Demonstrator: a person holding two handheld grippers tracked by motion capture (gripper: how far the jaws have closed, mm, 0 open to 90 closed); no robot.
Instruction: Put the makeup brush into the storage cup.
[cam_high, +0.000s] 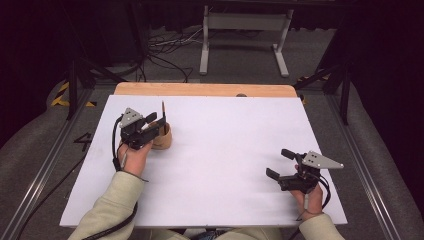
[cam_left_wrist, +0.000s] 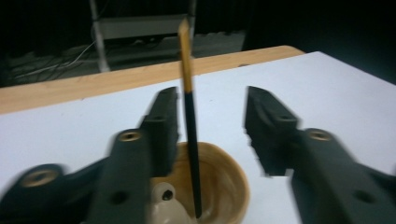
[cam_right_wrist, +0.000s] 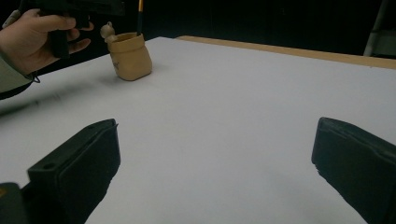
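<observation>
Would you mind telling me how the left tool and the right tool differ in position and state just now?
The left tool hovers over the tan wooden cup, its open jaws flanking the black and yellow pencil that stands in it; the right tool sits over bare white table, its jaws flanking nothing. The left tool's jaws stand narrower apart. Both are open and hand-held.

text: none legible | labels: none | brands: none | numbers: none | signs: none readable on any surface in view
</observation>
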